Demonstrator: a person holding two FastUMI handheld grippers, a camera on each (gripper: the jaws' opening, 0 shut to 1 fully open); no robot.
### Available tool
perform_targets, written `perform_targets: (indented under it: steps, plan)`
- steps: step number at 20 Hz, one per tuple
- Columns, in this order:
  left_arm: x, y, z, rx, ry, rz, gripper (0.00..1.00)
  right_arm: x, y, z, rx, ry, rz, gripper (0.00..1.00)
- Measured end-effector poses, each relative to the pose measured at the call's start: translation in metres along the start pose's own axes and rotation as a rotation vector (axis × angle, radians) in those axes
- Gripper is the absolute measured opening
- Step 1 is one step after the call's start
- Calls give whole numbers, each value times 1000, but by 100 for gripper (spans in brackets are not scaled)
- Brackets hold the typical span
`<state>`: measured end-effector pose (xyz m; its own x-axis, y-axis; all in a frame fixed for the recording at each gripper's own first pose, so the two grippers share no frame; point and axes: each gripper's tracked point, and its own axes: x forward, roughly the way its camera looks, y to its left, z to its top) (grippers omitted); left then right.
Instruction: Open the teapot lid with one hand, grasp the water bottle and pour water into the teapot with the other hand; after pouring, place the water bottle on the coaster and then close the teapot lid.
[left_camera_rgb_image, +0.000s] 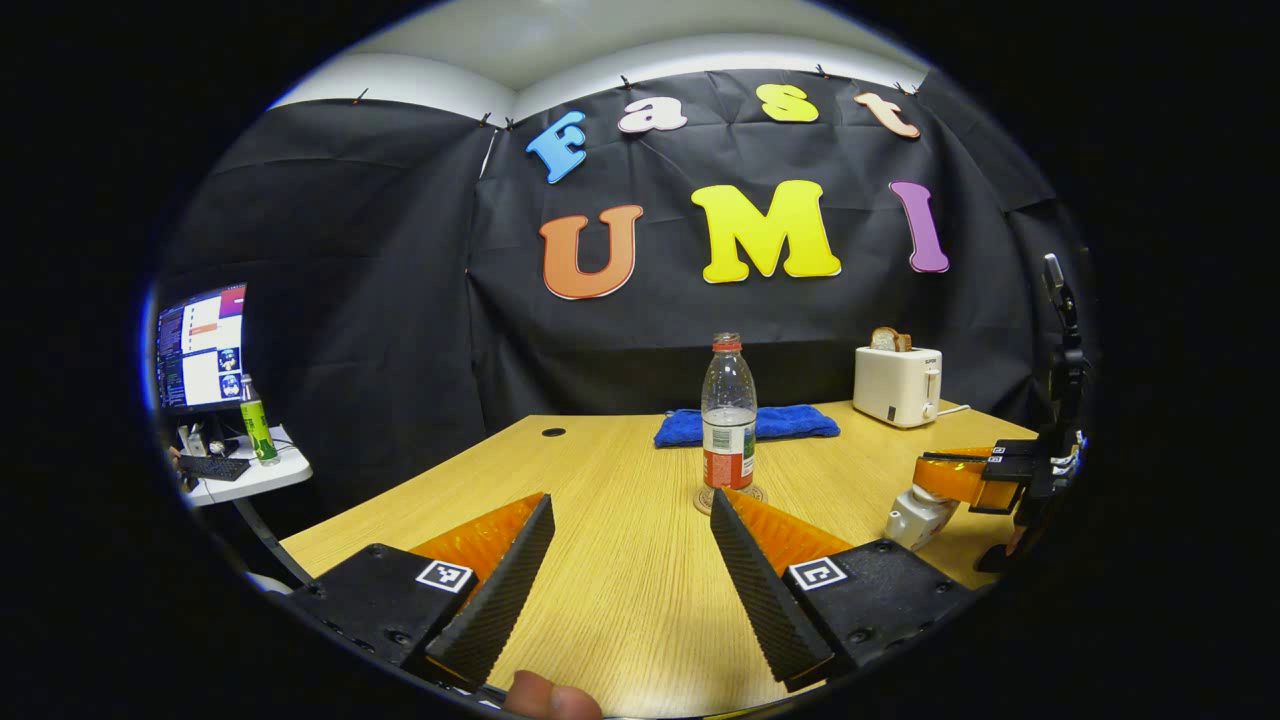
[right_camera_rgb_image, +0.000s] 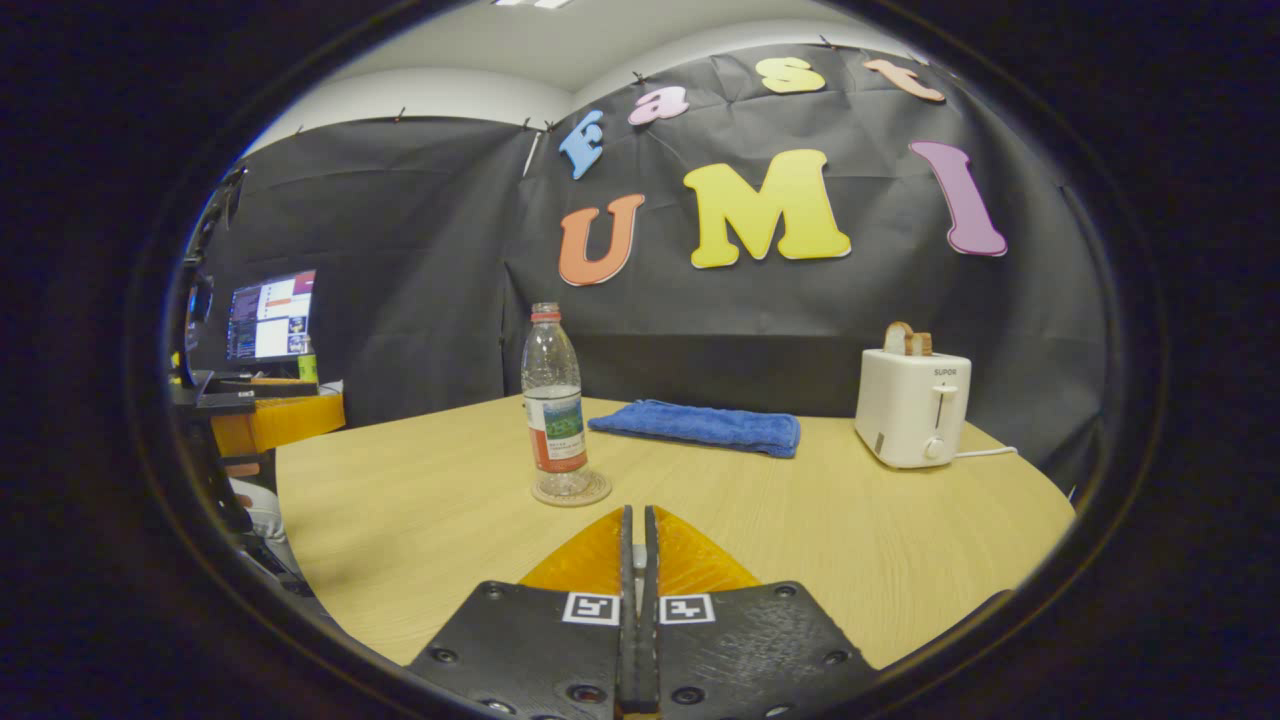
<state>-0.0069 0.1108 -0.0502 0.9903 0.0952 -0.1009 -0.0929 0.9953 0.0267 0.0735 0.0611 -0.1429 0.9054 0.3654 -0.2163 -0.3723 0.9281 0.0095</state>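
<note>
From the left gripper view, the left gripper (left_camera_rgb_image: 632, 560) gapes empty, aimed at the water bottle (left_camera_rgb_image: 728, 420) upright on its coaster (left_camera_rgb_image: 730, 497); a careless close could topple it. Across the right gripper view, the right gripper (right_camera_rgb_image: 637, 560) is pinched closed, possibly on the teapot's lid knob; I cannot confirm.

Bottle (right_camera_rgb_image: 553, 400) on coaster (right_camera_rgb_image: 571, 492), towel (right_camera_rgb_image: 700, 427) prob. behind

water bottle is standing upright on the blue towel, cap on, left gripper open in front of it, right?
Not quite. The water bottle stands upright with its cap on, but on the round coaster, not the blue towel, which lies behind it. Both gripper views show this. The left gripper is indeed open in front of it.
</note>
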Motion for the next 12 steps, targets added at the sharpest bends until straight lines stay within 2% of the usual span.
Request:
perform_targets:
  steps: [3,5,6,9,12]
  plan:
    - [-1,-5,1,-1,0,-7,99,-1,-1,1,-18,-15,-12,0]
    - [0,-8,5,-1,-10,-5,99,-2,2,0,-28,-6,-14,8]
    - [-2,-10,8,-6,-19,0,99,-1,1,2,-20,-17,-20,15]
    - [1,-25,25,-42,-64,-4,98,-12,-8,21,-26,-65,-75,74]
    - [7,-47,43,-40,-93,-22,99,-28,-22,41,-19,-108,-131,90]
